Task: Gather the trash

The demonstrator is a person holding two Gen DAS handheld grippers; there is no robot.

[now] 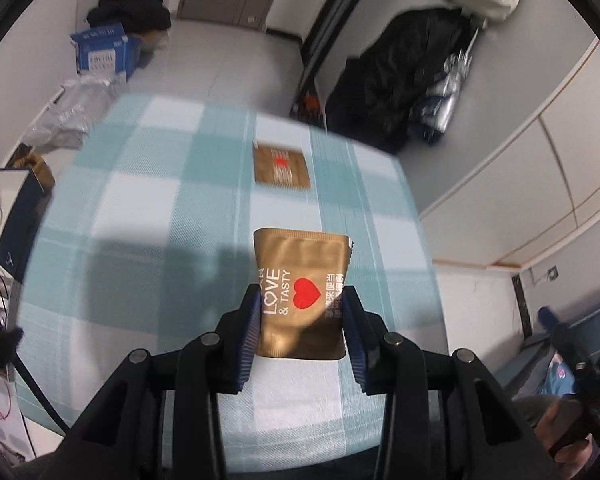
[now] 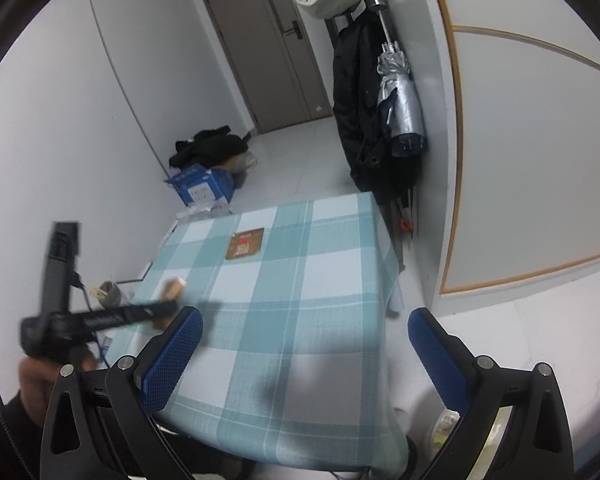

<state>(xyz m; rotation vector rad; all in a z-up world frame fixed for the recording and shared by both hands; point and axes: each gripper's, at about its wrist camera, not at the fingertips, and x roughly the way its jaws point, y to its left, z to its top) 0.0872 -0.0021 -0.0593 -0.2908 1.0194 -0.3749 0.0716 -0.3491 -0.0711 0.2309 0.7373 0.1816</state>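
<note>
A brown snack packet (image 1: 296,256) with a red heart and "LOVE & TASTY" print stands between the blue pads of my left gripper (image 1: 302,300), which is shut on it and holds it above the teal-and-white checked tablecloth (image 1: 160,200). In the right wrist view the same packet (image 2: 174,287) shows at the left, at the tip of the black left gripper held by a hand (image 2: 32,380). A second brown packet (image 1: 281,170) (image 2: 246,243) lies flat near the table's far edge. My right gripper (image 2: 305,314) hangs open over the near part of the table (image 2: 300,280), nothing between its fingers.
On the floor beyond the table sit a blue box (image 2: 202,188) and a pile of black clothes (image 2: 210,146). A black coat (image 2: 356,120) and a silver umbrella (image 2: 400,108) hang by the right wall. A grey cup with sticks (image 2: 110,294) stands left of the table.
</note>
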